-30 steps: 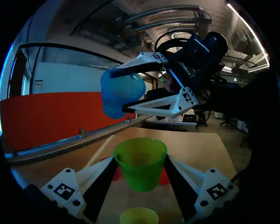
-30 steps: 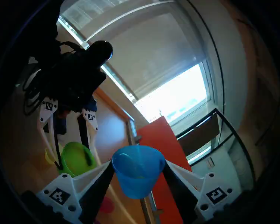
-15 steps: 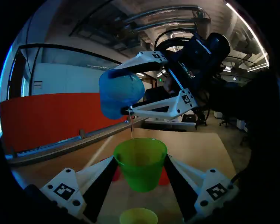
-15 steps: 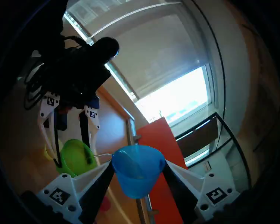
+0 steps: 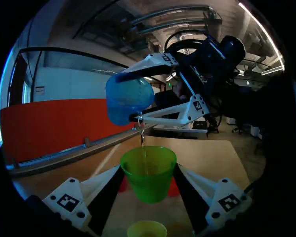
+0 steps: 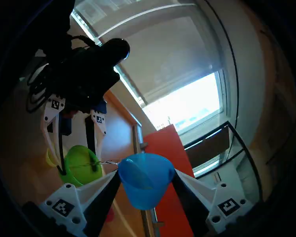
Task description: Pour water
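Note:
In the left gripper view my left gripper (image 5: 148, 177) is shut on a green cup (image 5: 148, 172), held upright above the wooden table (image 5: 211, 154). Above it the right gripper (image 5: 148, 91) holds a blue cup (image 5: 128, 98) tipped over on its side, and a thin stream of water (image 5: 141, 135) falls from its rim into the green cup. In the right gripper view my right gripper (image 6: 146, 185) is shut on the blue cup (image 6: 145, 179). The water stream (image 6: 106, 162) runs from its rim to the green cup (image 6: 79, 164), held by the left gripper (image 6: 75, 138).
A yellow cup (image 5: 147, 229) stands on the table under the green cup, with something red (image 5: 172, 187) behind it. An orange partition (image 5: 57, 122) and a metal rail (image 5: 69, 152) border the table's left side. A bright window (image 6: 187, 102) lies beyond the blue cup.
The blue cup has tipped further and water now runs from it into the green cup; one second ago no stream showed. Both grippers kept their places.

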The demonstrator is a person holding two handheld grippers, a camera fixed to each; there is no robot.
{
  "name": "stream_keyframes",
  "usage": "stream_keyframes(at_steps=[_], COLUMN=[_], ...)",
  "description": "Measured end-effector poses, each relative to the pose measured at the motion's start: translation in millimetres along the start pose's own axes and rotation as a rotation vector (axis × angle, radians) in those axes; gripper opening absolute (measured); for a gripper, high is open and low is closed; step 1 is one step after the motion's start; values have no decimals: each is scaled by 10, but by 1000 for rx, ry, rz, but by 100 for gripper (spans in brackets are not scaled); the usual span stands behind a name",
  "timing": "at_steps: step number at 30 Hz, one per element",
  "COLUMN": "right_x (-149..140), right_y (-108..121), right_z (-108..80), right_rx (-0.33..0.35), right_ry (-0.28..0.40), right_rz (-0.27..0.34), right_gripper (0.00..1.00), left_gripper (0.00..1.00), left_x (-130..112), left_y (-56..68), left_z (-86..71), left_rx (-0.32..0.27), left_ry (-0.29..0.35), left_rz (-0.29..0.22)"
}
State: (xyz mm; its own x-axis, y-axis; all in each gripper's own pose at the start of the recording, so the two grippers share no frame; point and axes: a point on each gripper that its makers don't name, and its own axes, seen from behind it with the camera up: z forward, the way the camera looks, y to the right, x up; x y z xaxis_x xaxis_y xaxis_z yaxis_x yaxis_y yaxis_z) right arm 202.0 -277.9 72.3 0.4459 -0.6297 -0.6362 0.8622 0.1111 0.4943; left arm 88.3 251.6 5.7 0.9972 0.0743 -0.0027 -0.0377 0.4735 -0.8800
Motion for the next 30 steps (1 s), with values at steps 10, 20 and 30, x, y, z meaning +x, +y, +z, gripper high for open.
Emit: stream_keyframes(at_steps=[10, 20, 30], right_x=[0, 3, 10], right_y=[26, 14, 13], right_z=[-11, -21, -26], right_rx=[-4, -4, -4], right_ry=[-4, -3, -3], right_rz=[-13, -24, -35], right_gripper=[91, 91, 91], left_gripper=[86, 86, 86], left_x=[-3, 8, 12], left_y=[4, 9, 8], left_z=[5, 13, 14], left_rx=[4, 4, 5], left_ry=[0, 0, 2], left_rz=[2, 6, 7])
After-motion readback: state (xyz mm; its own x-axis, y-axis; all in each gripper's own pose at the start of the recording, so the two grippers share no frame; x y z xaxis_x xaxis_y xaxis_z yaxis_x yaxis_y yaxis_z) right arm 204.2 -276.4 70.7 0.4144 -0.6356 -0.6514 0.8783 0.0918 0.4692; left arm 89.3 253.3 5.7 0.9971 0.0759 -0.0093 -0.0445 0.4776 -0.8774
